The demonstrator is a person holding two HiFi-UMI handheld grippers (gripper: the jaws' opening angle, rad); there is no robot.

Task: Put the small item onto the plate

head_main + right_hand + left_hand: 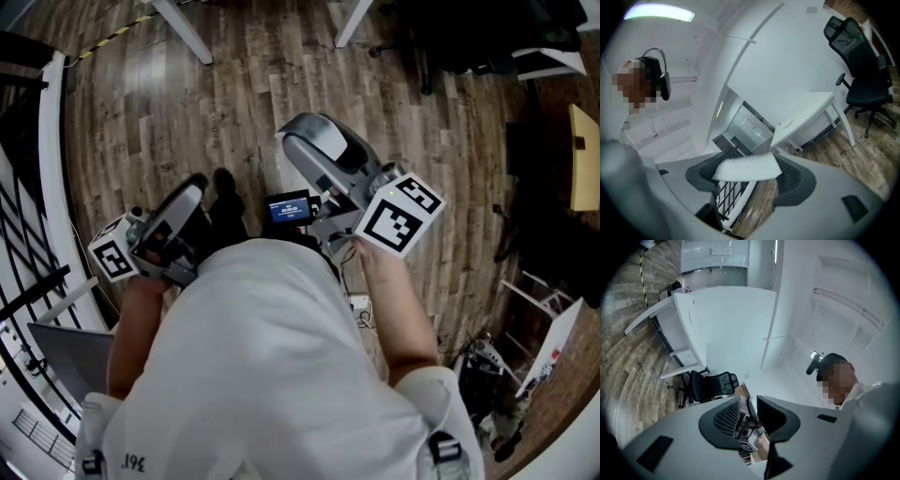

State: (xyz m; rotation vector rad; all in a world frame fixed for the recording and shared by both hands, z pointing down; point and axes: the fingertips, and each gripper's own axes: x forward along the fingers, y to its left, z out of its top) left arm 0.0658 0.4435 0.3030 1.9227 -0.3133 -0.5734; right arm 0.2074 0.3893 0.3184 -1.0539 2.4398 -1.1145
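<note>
My right gripper (pixel 747 165) is shut on a small white wedge-shaped item (pixel 749 168) that spans the space between its dark pads. In the head view the right gripper (pixel 314 150) is held up in front of the person's chest, over the wooden floor. The left gripper (pixel 178 216) is at the left, close to the body. In the left gripper view, the left gripper (pixel 748 404) stands open by a narrow gap with nothing in it, and the right gripper's marker cube (pixel 751 442) shows through that gap. No plate appears in any view.
Wooden floor (pixel 234 84) lies below. A black railing (pixel 28 234) and a grey laptop (pixel 66 361) are at the left. A white desk (pixel 806 115) and a black office chair (pixel 862 70) stand nearby. White table legs (pixel 183 28) are ahead, with clutter and cables (pixel 487 366) at the right.
</note>
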